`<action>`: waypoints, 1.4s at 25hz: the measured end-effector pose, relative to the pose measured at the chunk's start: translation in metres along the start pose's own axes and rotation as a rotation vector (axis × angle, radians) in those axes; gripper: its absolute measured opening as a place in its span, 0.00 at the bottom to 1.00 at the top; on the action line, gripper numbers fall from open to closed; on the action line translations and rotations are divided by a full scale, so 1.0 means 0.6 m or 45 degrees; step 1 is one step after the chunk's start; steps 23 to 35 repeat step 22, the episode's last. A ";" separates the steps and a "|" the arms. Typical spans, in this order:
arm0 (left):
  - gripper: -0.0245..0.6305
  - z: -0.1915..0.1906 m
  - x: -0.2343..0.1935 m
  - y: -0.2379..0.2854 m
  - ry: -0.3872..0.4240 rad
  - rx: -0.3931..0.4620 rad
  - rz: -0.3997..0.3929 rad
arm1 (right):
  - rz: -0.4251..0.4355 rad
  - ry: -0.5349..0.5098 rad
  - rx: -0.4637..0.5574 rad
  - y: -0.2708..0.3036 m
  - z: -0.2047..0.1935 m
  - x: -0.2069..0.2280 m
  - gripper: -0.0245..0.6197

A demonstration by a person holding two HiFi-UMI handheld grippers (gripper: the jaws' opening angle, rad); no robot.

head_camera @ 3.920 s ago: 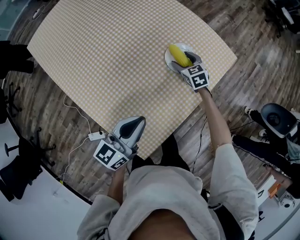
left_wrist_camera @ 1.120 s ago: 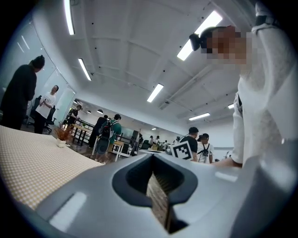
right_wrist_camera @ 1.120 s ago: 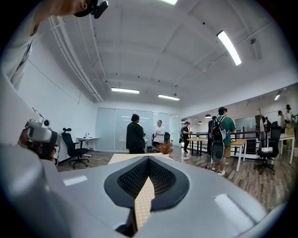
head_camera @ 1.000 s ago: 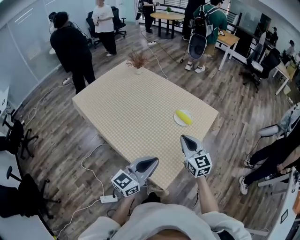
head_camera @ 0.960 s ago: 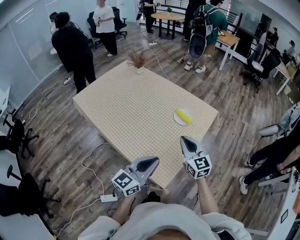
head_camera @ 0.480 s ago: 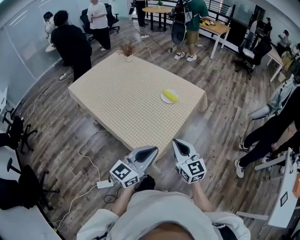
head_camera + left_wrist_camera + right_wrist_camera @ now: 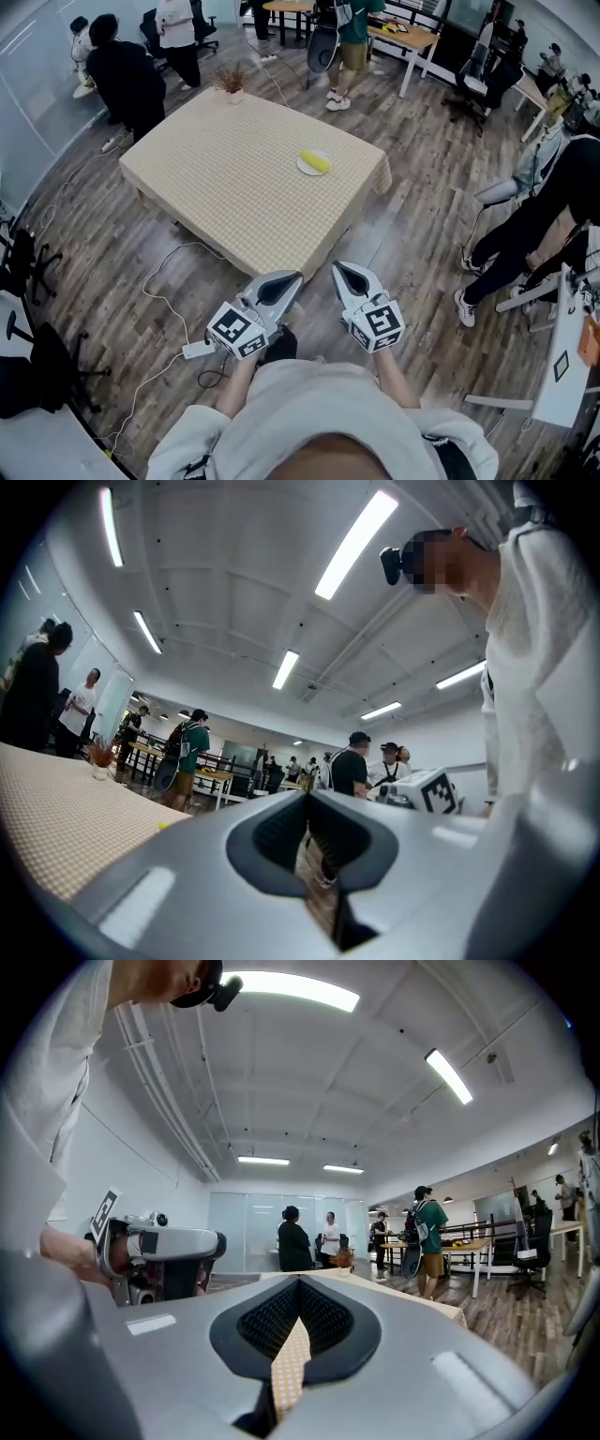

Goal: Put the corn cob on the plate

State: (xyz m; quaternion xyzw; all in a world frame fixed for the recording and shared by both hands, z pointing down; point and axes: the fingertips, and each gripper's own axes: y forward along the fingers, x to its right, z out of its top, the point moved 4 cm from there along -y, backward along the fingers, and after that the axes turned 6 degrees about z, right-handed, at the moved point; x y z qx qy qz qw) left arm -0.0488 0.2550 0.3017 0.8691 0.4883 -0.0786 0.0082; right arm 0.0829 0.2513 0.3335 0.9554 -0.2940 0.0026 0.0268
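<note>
The yellow corn cob (image 7: 315, 161) lies on a small white plate (image 7: 302, 170) near the right side of the checkered table (image 7: 225, 178). Both grippers are held close to my body, over the wooden floor and well short of the table's near edge. My left gripper (image 7: 291, 278) is shut and holds nothing; in the left gripper view its jaws (image 7: 307, 797) meet. My right gripper (image 7: 344, 270) is shut too, with nothing in it, and its tips (image 7: 298, 1283) touch. Each points level toward the table.
A white power strip (image 7: 197, 350) and its cable lie on the floor at the left. A dried plant (image 7: 232, 81) stands at the table's far corner. People stand beyond the table (image 7: 127, 70) and at the right (image 7: 548, 202), among office chairs (image 7: 23, 258).
Both grippers and I have drawn back from the table. The table with the plate and corn now sits farther off and more to the left.
</note>
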 end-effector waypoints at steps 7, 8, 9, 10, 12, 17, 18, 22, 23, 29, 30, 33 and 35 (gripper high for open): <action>0.05 0.004 0.017 -0.013 0.029 0.003 -0.005 | -0.006 0.002 0.004 -0.013 0.001 -0.013 0.03; 0.05 0.003 0.017 -0.017 0.031 0.005 -0.001 | -0.006 0.002 0.003 -0.013 0.001 -0.015 0.03; 0.05 0.003 0.017 -0.019 0.032 0.008 0.002 | -0.005 0.001 0.003 -0.012 0.001 -0.017 0.03; 0.05 0.004 0.017 -0.022 0.032 0.012 0.004 | -0.003 -0.001 0.003 -0.012 0.001 -0.018 0.03; 0.05 0.005 0.017 -0.024 0.027 0.018 0.009 | 0.001 -0.003 0.004 -0.010 0.004 -0.020 0.03; 0.05 0.003 0.019 -0.027 0.036 0.006 0.009 | 0.012 0.002 0.002 -0.007 0.000 -0.024 0.03; 0.05 0.002 0.019 -0.028 0.035 0.006 0.009 | 0.013 0.002 0.003 -0.006 -0.001 -0.025 0.03; 0.05 0.004 0.017 -0.028 0.038 0.006 0.009 | 0.020 0.003 0.002 -0.003 -0.001 -0.027 0.03; 0.05 0.004 0.017 -0.028 0.038 0.006 0.009 | 0.020 0.003 0.002 -0.003 -0.001 -0.027 0.03; 0.05 0.004 0.017 -0.028 0.038 0.006 0.009 | 0.020 0.003 0.002 -0.003 -0.001 -0.027 0.03; 0.05 0.004 0.017 -0.028 0.038 0.006 0.009 | 0.020 0.003 0.002 -0.003 -0.001 -0.027 0.03; 0.05 0.004 0.017 -0.028 0.038 0.006 0.009 | 0.020 0.003 0.002 -0.003 -0.001 -0.027 0.03; 0.05 0.004 0.017 -0.028 0.038 0.006 0.009 | 0.020 0.003 0.002 -0.003 -0.001 -0.027 0.03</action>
